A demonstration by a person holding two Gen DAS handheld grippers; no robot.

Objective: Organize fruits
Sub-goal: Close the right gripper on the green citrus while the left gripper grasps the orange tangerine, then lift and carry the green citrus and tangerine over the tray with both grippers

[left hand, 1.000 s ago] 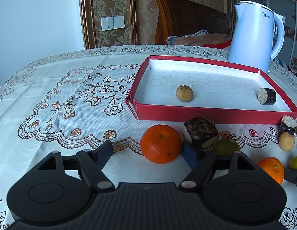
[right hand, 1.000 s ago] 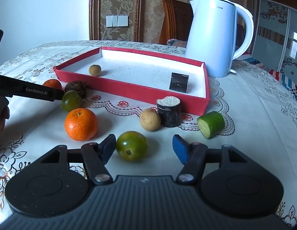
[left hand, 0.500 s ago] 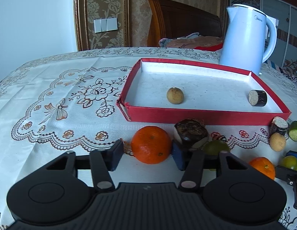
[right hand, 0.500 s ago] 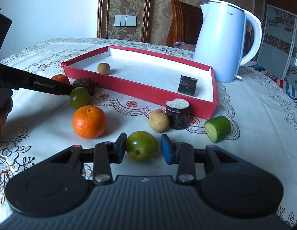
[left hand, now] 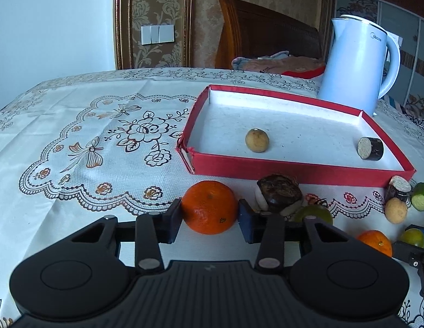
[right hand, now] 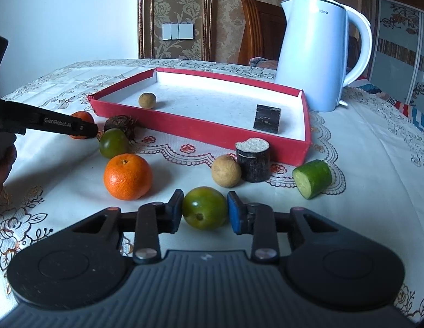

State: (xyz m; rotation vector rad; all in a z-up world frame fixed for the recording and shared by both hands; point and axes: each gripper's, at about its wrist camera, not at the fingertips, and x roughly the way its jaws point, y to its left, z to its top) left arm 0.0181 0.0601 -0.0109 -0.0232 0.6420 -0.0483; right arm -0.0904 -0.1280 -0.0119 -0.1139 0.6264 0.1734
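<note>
Left hand-held gripper (left hand: pixel 210 216) has just been closing and pinches an orange (left hand: pixel 210 207); right hand-held gripper (right hand: pixel 204 211) pinches a green citrus (right hand: pixel 204 208), both on the surface before the red tray (right hand: pixel 201 129). Either round fruit could slip out when lifted.

An orange (left hand: pixel 210 207) sits between the left gripper (left hand: pixel 210 214) fingers, a tray (left hand: pixel 294 168) beyond it on the desk (left hand: pixel 75 218). A round fruit (right hand: pixel 204 207) sits between the right gripper (right hand: pixel 204 213) fingers; another orange (right hand: pixel 128 176) lies to its left, a kettle (right hand: pixel 315 54) far ahead right.
</note>
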